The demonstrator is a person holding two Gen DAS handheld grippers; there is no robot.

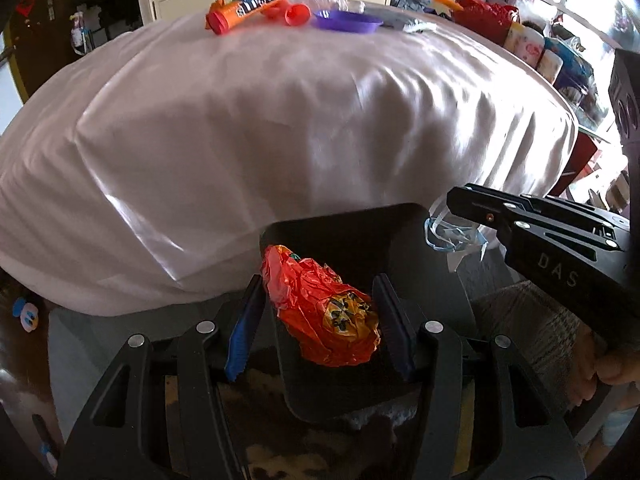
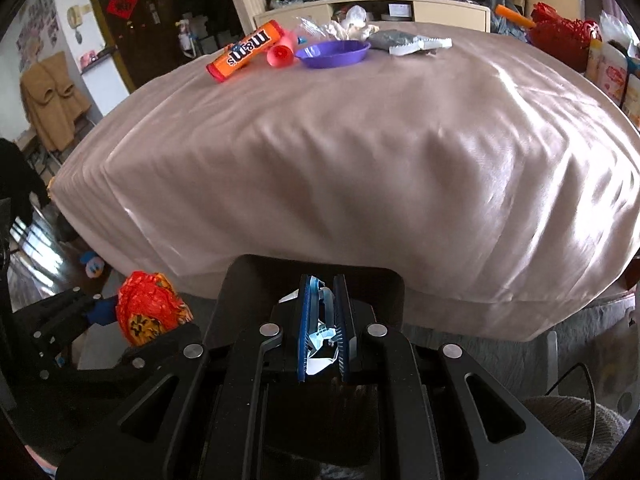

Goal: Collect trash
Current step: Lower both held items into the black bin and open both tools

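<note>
My left gripper [image 1: 320, 304] holds a crumpled orange-red wrapper [image 1: 320, 304] between its blue pads, low in front of the table's near edge; the wrapper also shows in the right wrist view [image 2: 150, 308]. My right gripper [image 2: 324, 320] is shut on a crumpled white-and-blue wrapper [image 2: 322, 332], which also shows at its tip in the left wrist view [image 1: 452, 236]. On the far side of the pink-clothed table [image 2: 360, 152] lie an orange M&M's tube [image 2: 248, 50], a red cap [image 2: 280, 56], a purple dish [image 2: 332, 54], clear plastic [image 2: 320, 28] and a grey packet [image 2: 408, 42].
A cream cabinet [image 2: 400, 10] stands behind the table. Red bags [image 2: 560, 30] and printed boxes [image 2: 612, 72] crowd the right side. A coat hangs on a chair [image 2: 52, 104] at the left. A Donald Duck toy [image 2: 92, 264] lies on the floor.
</note>
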